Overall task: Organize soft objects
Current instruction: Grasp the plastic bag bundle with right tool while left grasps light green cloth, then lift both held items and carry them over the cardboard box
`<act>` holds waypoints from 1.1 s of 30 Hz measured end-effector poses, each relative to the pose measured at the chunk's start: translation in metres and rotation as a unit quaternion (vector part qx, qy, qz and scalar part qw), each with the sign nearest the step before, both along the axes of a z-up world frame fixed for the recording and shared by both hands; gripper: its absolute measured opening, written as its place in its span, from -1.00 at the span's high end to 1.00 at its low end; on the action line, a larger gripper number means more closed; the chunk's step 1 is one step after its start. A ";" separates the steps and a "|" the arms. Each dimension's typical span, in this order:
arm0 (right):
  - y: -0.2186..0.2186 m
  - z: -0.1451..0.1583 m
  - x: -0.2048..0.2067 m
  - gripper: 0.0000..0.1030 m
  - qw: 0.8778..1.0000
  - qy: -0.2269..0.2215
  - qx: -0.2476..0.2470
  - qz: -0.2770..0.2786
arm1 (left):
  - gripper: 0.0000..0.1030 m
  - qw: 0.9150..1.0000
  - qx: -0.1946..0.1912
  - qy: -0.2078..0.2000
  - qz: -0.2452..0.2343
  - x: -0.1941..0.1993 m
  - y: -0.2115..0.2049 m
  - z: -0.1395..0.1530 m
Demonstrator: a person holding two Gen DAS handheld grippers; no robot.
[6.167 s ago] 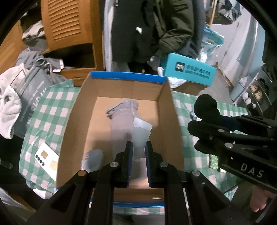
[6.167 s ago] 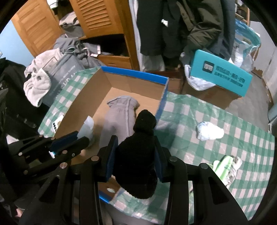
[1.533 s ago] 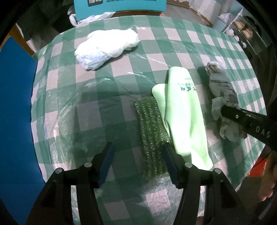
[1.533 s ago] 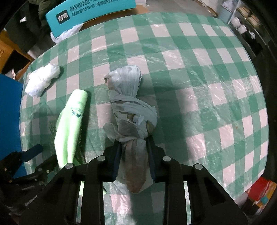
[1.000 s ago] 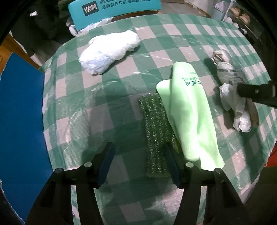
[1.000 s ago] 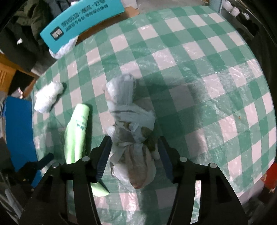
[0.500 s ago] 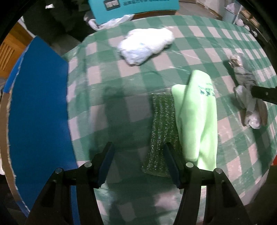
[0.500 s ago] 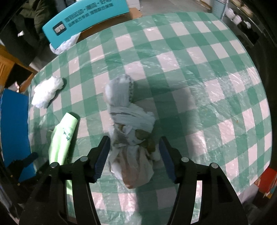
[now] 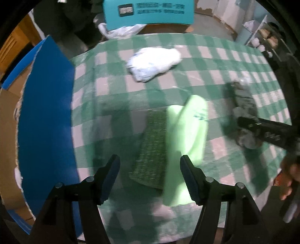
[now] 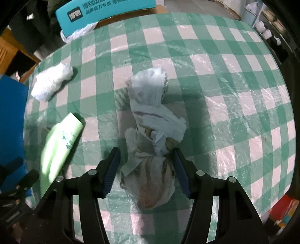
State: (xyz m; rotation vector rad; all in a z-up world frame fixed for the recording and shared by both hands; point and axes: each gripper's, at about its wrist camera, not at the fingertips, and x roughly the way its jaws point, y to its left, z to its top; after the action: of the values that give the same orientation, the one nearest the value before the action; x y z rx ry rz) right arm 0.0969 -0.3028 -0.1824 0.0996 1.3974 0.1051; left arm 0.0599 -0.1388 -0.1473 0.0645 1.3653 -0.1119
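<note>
My left gripper [image 9: 150,174] hangs above the checked tablecloth with its jaws opening. A dark green sparkly cloth [image 9: 150,150] lies below the gap, and no pad touches it. A light green towel [image 9: 187,131] overlaps that cloth's right side. My right gripper [image 10: 146,169] straddles the near end of a grey knotted rag [image 10: 150,120], its jaws closing slightly. The rag lies on the table between the fingers, and there is a gap at the left pad. In the left wrist view the right gripper [image 9: 262,129] is over the same rag [image 9: 243,105]. A white bundle [image 9: 153,63] lies farther back.
A cardboard box with a blue outside [image 9: 46,122] stands along the table's left side. A teal carton [image 9: 148,13] and a plastic bag sit beyond the far edge. In the right wrist view the towel [image 10: 60,142] and white bundle [image 10: 52,84] lie left of the rag.
Both grippers left the box, where they held items, and now hover over the table. Lately the left gripper rose and its jaws widened. The right gripper shifted a little over the rag.
</note>
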 end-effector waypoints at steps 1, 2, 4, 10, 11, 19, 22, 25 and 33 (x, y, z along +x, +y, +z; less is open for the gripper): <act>0.001 -0.001 -0.001 0.16 1.000 0.000 -0.004 0.003 | -0.32 1.000 -0.005 0.002 -0.004 -0.002 -0.008 -0.001; 0.002 -0.001 -0.002 0.26 1.000 -0.001 -0.007 0.006 | -0.32 1.000 -0.010 0.006 -0.010 -0.002 -0.014 -0.002; 0.004 -0.001 -0.004 0.48 1.000 0.001 -0.011 0.012 | -0.32 1.000 -0.012 0.011 -0.018 -0.001 -0.009 -0.004; 0.005 0.006 -0.009 0.60 1.000 -0.009 -0.005 0.020 | -0.32 0.999 0.009 0.025 -0.040 -0.005 -0.023 -0.021; 0.005 0.007 -0.009 0.60 1.000 -0.011 -0.002 0.021 | -0.32 0.999 0.013 0.026 -0.040 -0.004 -0.028 -0.026; 0.008 0.015 -0.010 0.60 0.999 -0.018 0.007 0.032 | 0.66 1.000 -0.017 0.020 -0.016 -0.003 -0.017 -0.030; 0.009 0.016 -0.009 0.62 0.999 -0.019 0.009 0.034 | 0.83 0.999 -0.036 0.019 -0.004 -0.001 -0.010 -0.028; 0.011 0.018 -0.010 0.62 0.999 -0.023 0.011 0.038 | 0.86 0.999 -0.045 0.013 -0.006 0.000 -0.007 -0.021; 0.017 0.043 -0.016 0.64 0.997 -0.050 0.025 0.049 | 0.86 0.998 -0.064 -0.020 -0.004 -0.004 0.002 0.012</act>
State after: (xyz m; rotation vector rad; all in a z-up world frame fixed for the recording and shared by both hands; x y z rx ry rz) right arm 0.0807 -0.2860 -0.1395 0.0659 1.3002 0.2236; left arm 0.0561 -0.1369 -0.1351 -0.0358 1.3161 -0.2033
